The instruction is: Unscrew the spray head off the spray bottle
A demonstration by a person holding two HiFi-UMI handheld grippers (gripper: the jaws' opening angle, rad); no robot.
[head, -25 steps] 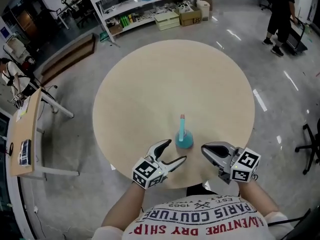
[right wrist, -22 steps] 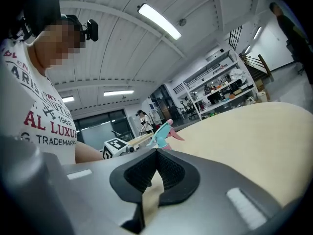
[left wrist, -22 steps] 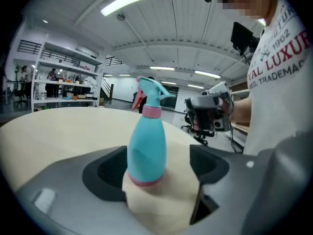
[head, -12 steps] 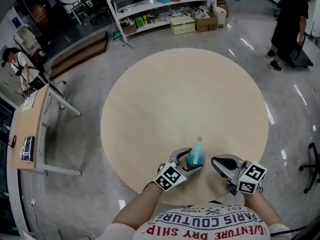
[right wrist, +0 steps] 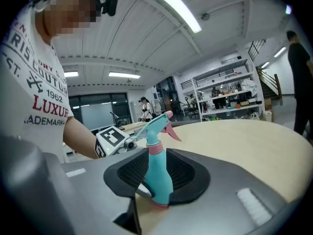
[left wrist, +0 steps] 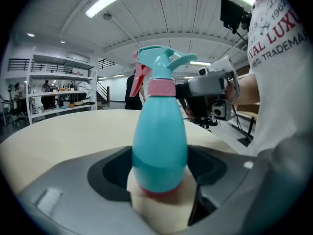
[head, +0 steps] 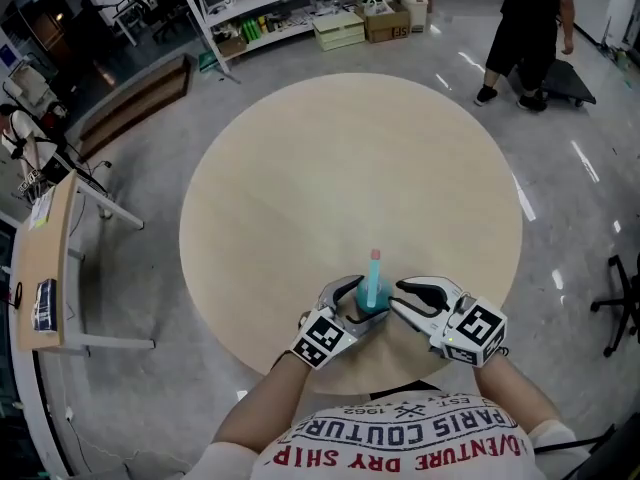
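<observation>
A teal spray bottle (head: 372,293) with a pink collar and pink trigger stands upright near the front edge of the round beige table (head: 300,168). My left gripper (head: 356,304) is open, its jaws on either side of the bottle's lower body (left wrist: 159,146), and the pads are not pressing on it. My right gripper (head: 398,298) is just right of the bottle. Its jaws have just been opening. In the right gripper view the bottle (right wrist: 159,180) stands in their gap, untouched. The spray head (left wrist: 156,62) sits on the bottle.
A person (head: 525,28) stands on the floor beyond the table at the back right, by a cart. Shelves (head: 300,8) with boxes line the far side. A wooden desk (head: 50,258) is at the left, and an office chair (head: 625,298) at the right.
The left gripper has come forward from short of the bottle to straddle its base. The right gripper has moved left up to the bottle, and its jaws have parted.
</observation>
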